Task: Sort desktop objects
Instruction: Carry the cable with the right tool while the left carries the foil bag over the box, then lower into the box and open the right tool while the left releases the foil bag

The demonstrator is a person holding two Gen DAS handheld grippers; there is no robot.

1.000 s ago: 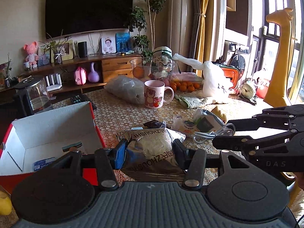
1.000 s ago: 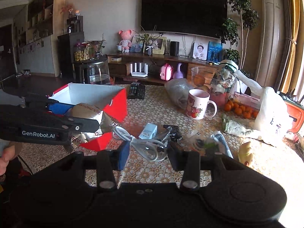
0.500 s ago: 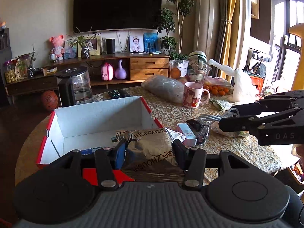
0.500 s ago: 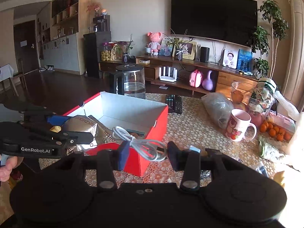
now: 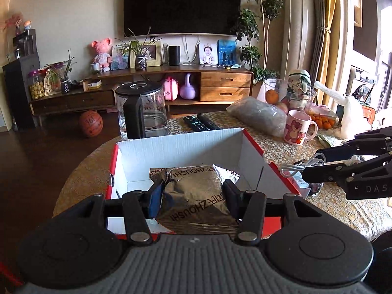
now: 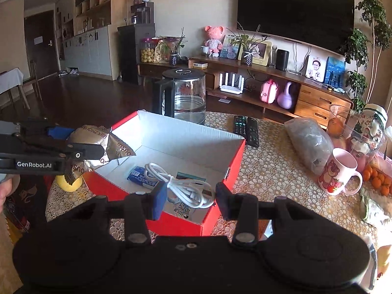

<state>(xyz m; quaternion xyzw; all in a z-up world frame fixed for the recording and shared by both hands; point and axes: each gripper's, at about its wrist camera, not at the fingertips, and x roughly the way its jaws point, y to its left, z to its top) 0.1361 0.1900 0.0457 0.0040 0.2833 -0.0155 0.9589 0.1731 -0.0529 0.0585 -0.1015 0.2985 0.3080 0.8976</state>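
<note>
Lace-covered table (image 6: pixel 269 161) bears a red box (image 6: pixel 220 210), its near floor hidden behind both grippers: left gripper (image 5: pixel 192 192) clamps a foil packet (image 5: pixel 196 188), right gripper (image 6: pixel 187 196) pinches a white cable (image 6: pixel 186 188).

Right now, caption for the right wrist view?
Right gripper carries a white cable over the red box; left gripper holds a foil packet.

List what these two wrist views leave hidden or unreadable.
- Left wrist: the box floor is hidden by the foil packet held in the left gripper.
- Right wrist: the items under the white cable, held in the right gripper, are partly covered; their print is too small.
- Right wrist: the table's near edge is cut off by the gripper body.
</note>
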